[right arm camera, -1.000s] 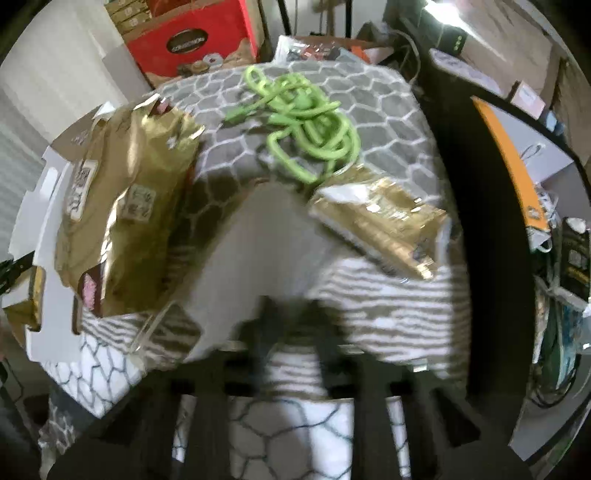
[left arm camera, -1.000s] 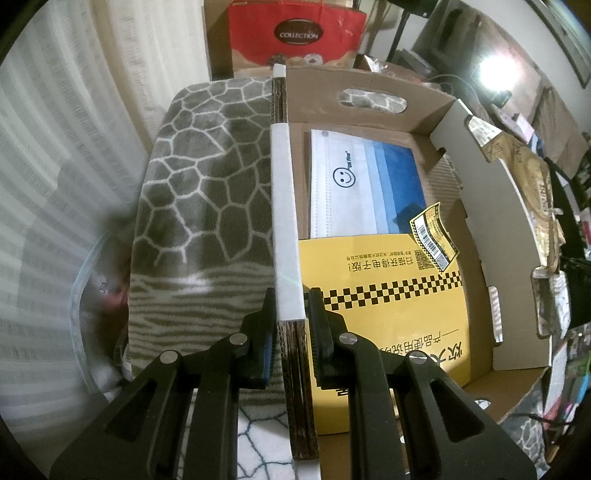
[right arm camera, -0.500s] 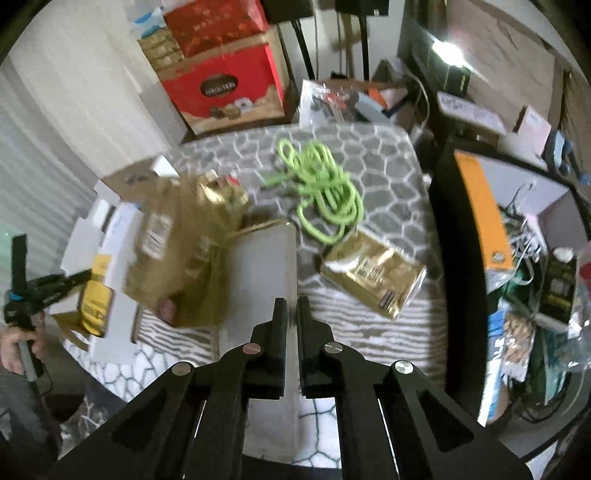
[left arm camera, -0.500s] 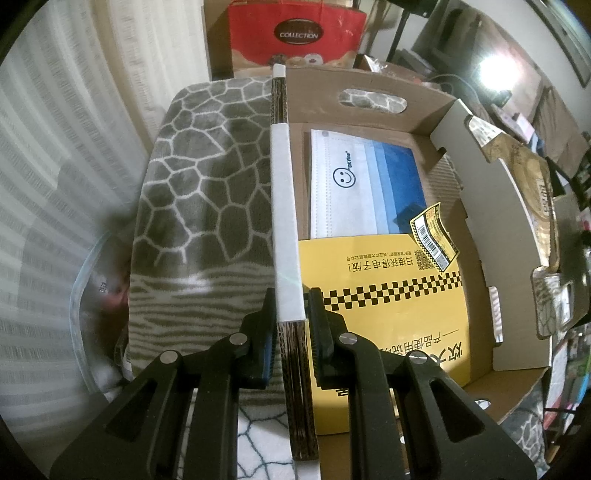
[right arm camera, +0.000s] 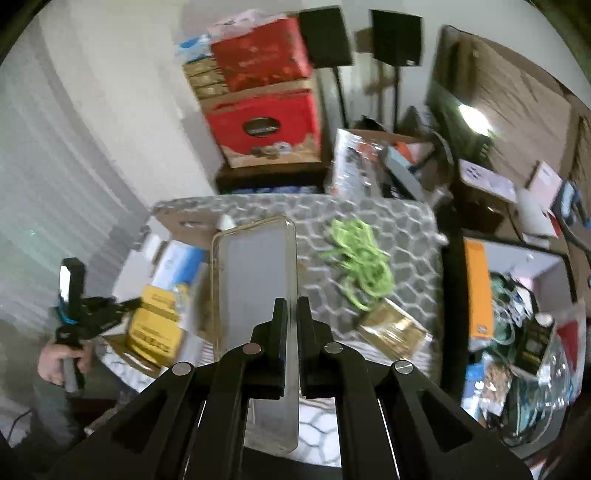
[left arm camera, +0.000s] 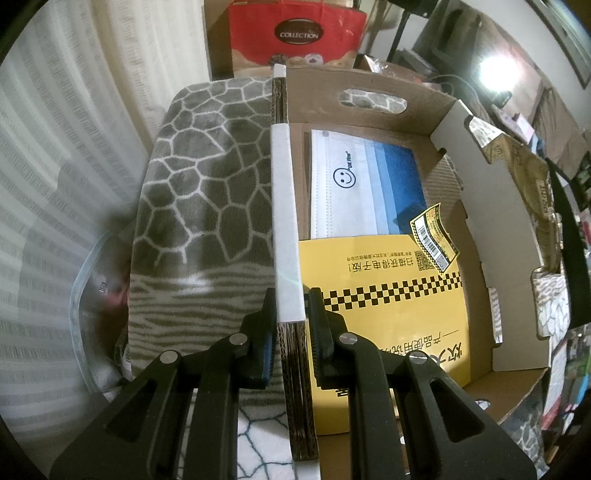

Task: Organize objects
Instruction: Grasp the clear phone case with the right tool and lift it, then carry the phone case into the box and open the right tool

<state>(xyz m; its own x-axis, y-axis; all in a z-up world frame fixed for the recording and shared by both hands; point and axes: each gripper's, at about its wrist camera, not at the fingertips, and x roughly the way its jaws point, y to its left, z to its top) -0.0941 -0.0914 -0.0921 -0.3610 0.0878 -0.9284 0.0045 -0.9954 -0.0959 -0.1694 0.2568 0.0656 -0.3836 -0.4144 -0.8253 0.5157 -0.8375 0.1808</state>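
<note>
My left gripper [left arm camera: 290, 299] is shut on the taped left wall [left arm camera: 284, 206] of an open cardboard box. Inside the box lie a white and blue mask pack [left arm camera: 362, 184] and a yellow booklet [left arm camera: 384, 325]. A gold bag [left arm camera: 517, 166] leans outside the box's right wall. My right gripper [right arm camera: 291, 306] is shut on the edge of a clear phone case [right arm camera: 255, 266], held in the air above the table. Below it on the cloth lie a green cord [right arm camera: 358, 258] and a gold packet [right arm camera: 395, 328]. The left gripper [right arm camera: 129, 304] and box [right arm camera: 184, 221] show at left.
A grey honeycomb-patterned cloth [left arm camera: 207, 184] covers the table. Red gift boxes [right arm camera: 266, 125] are stacked behind it, and a red bag [left arm camera: 295, 33] stands past the box. Cluttered shelves and a desk [right arm camera: 517, 258] crowd the right side. A hand [right arm camera: 59, 360] holds the left gripper's handle.
My right gripper has risen well above the table with the clear case in it, and the view now takes in the whole tabletop. The left gripper has not moved.
</note>
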